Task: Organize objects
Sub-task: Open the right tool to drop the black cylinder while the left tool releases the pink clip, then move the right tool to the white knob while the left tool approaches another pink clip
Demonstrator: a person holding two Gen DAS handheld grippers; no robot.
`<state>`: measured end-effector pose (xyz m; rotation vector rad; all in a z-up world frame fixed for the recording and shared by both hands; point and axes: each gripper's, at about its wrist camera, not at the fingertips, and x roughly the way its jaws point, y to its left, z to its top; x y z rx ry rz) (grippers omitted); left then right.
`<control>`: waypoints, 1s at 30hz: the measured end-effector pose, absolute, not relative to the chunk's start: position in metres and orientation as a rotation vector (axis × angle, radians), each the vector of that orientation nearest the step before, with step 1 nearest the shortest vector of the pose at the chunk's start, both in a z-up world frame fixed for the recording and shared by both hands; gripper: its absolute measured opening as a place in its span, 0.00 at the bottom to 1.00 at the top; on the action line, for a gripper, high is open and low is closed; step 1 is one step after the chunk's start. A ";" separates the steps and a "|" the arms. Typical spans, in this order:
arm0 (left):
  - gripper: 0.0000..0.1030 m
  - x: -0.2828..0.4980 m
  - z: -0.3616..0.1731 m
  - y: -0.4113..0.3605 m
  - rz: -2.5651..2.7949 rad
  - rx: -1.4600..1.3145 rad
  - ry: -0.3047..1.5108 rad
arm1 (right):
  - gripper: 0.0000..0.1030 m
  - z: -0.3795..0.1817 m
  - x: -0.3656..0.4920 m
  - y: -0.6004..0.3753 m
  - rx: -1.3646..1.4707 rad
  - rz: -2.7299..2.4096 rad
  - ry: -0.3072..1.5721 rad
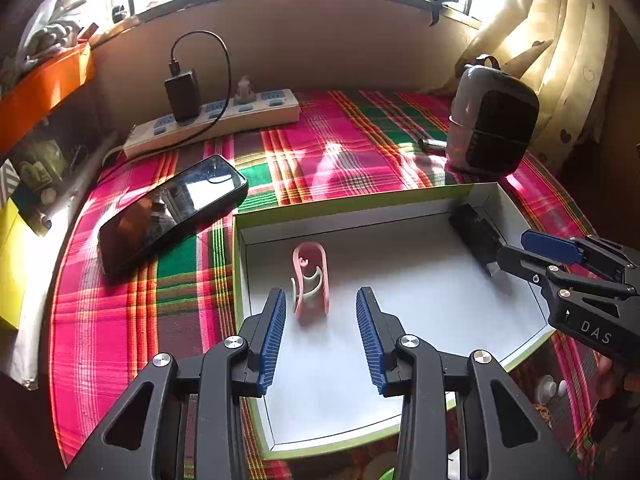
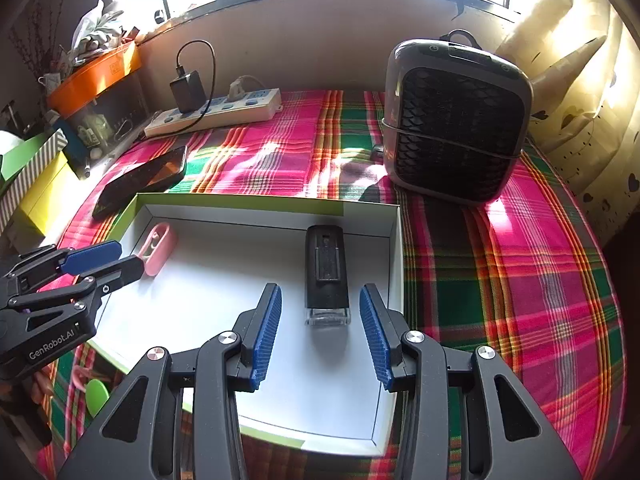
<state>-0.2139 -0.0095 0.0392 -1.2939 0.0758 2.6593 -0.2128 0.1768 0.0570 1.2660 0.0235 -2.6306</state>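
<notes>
Plaid cloth [image 1: 344, 152] under a sunlit window carries the shallow white box [image 1: 240, 264] with a green rim. Inside it, the pink clip [image 1: 310, 276] lies at the left, just ahead of your left gripper [image 1: 321, 330], long axis running away along the fingers. The black lighter [image 2: 325, 270] with a clear end lies near the right wall, dead ahead of your right gripper [image 2: 320, 330], same alignment. Both grippers hang released, nothing between the ribbed blue pads. Glossy phone [image 1: 172, 208] remains outside, nearer your left hand, lying diagonally; likely next. Power strip [image 1: 216, 120] and grey fan [image 2: 456, 120] sit behind.
</notes>
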 end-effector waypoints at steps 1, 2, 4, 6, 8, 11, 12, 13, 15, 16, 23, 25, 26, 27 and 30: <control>0.34 -0.210 0.041 -0.011 2.662 -1.288 0.069 | 0.41 0.058 -0.209 0.178 1.259 -2.633 0.019; 0.34 -0.207 0.042 -0.013 2.663 -1.277 0.061 | 0.41 0.060 -0.206 0.179 1.252 -2.632 0.016; 0.34 -0.199 0.047 -0.018 2.671 -1.265 0.042 | 0.41 0.062 -0.199 0.181 1.241 -2.632 0.012; 0.34 -0.190 0.052 -0.021 2.674 -1.236 0.030 | 0.41 0.066 -0.191 0.184 1.220 -2.632 0.005; 0.34 -0.180 0.056 -0.024 2.673 -1.213 0.022 | 0.41 0.068 -0.182 0.188 1.198 -2.635 -0.008; 0.34 -0.169 0.056 -0.027 2.672 -1.206 0.015 | 0.42 0.067 -0.172 0.192 1.196 -2.636 -0.019; 0.34 -0.166 0.056 -0.028 2.669 -1.207 0.008 | 0.42 0.067 -0.169 0.194 1.198 -2.632 -0.024; 0.34 -0.162 0.056 -0.030 2.665 -1.203 -0.003 | 0.42 0.067 -0.166 0.195 1.195 -2.627 -0.031; 0.34 -0.155 0.056 -0.034 2.661 -1.197 -0.018 | 0.42 0.068 -0.158 0.198 1.181 -2.619 -0.037; 0.34 -0.151 0.055 -0.036 2.663 -1.197 -0.025 | 0.43 0.068 -0.154 0.199 1.173 -2.617 -0.036; 0.34 -0.124 0.045 -0.053 2.646 -1.189 -0.072 | 0.43 0.067 -0.130 0.206 1.116 -2.585 -0.028; 0.36 -0.119 0.038 -0.057 2.636 -1.209 -0.082 | 0.43 0.064 -0.125 0.208 1.114 -2.568 -0.035; 0.36 -0.116 0.035 -0.058 2.633 -1.216 -0.086 | 0.44 0.063 -0.122 0.210 1.112 -2.559 -0.044; 0.36 -0.113 0.032 -0.059 2.627 -1.224 -0.089 | 0.44 0.060 -0.118 0.211 1.112 -2.549 -0.051; 0.37 -0.104 0.026 -0.062 2.610 -1.229 -0.097 | 0.46 0.055 -0.111 0.211 1.116 -2.524 -0.045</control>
